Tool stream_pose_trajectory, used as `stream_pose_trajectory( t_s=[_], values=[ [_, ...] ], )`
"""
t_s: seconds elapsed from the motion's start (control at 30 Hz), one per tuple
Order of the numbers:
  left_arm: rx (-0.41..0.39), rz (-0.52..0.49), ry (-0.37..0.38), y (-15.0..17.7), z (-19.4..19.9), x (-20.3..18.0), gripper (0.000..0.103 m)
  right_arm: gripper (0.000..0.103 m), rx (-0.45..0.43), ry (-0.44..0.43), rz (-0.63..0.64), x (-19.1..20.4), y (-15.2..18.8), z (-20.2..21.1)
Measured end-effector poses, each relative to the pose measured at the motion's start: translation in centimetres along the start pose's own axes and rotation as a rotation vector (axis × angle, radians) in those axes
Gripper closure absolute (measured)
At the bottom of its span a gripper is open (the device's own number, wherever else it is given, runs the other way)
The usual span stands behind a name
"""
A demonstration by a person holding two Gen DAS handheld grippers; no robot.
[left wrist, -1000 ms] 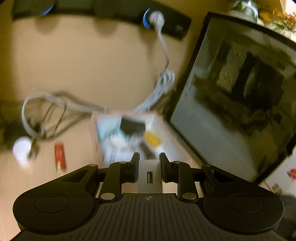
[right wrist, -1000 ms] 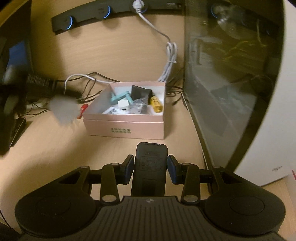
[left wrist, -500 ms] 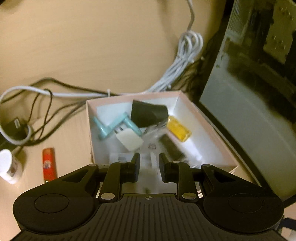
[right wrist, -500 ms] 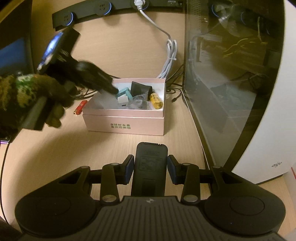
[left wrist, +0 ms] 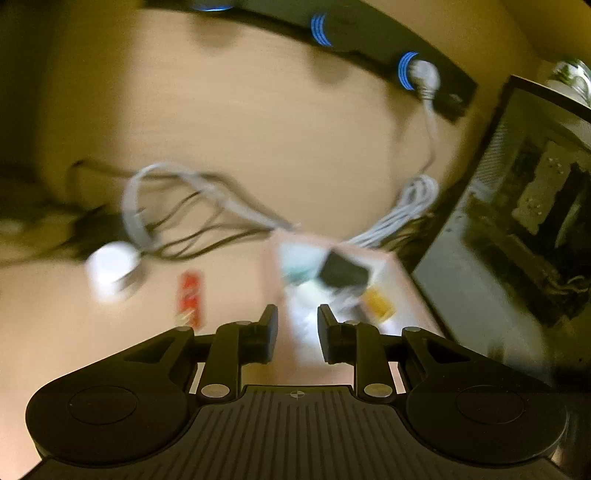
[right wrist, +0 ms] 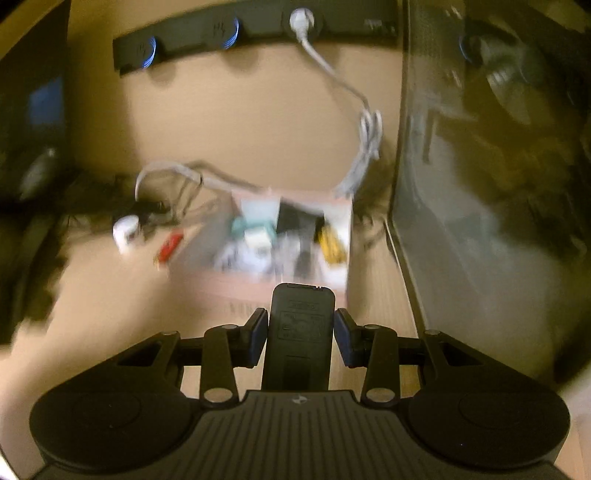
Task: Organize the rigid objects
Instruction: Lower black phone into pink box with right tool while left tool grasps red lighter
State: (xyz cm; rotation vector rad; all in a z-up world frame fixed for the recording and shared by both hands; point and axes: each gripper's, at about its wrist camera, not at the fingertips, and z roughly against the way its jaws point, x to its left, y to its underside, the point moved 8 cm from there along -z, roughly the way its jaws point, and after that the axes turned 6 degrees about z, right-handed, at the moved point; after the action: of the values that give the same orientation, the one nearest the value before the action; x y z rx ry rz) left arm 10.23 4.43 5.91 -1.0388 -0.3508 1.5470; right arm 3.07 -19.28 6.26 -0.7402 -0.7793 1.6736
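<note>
A pink box [right wrist: 236, 288] sits on the desk with several small items inside: a teal piece, a white block, a black item and a yellow bottle [right wrist: 330, 245]. It also shows in the left wrist view [left wrist: 400, 275]. My right gripper [right wrist: 301, 325] is shut on a black remote [right wrist: 301, 332], held just in front of the box. My left gripper [left wrist: 297, 323] is open and empty, above the box's near left corner. A red lighter [left wrist: 190, 295] and a white jar [left wrist: 110, 264] lie left of the box. Both views are blurred.
A glass-sided computer case [right wrist: 480, 166] stands to the right of the box. A black power strip [right wrist: 240, 29] with a white plug runs along the back wall. Tangled cables [left wrist: 192, 206] lie behind and left of the box.
My left gripper let go of the white adapter into the box, then drew back and up, now empty. My right gripper moved closer to the box with the remote.
</note>
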Motion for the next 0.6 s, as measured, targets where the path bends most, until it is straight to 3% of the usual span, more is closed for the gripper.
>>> stream_pose_trajectory(
  t_s=[0.17,0.3,0.43,0.6],
  values=[
    [0.084,0.052,-0.100,4.3,2.6,4.5,0.077,0.064,-0.041,-0.024,-0.005,-1.2,-5.2,-3.9],
    [0.149,0.093,-0.163,7.1,3.6,7.9,0.077,0.064,-0.037,-0.011,0.006,-1.0,-7.5,-8.0],
    [0.183,0.096,-0.216,8.2,3.8,9.7,0.077,0.064,0.036,-0.033,0.005,0.1,-6.9,-11.7],
    [0.177,0.101,-0.213,7.1,2.7,10.3,0.077,0.064,0.095,-0.042,0.018,1.6,-5.2,-13.4]
  ],
)
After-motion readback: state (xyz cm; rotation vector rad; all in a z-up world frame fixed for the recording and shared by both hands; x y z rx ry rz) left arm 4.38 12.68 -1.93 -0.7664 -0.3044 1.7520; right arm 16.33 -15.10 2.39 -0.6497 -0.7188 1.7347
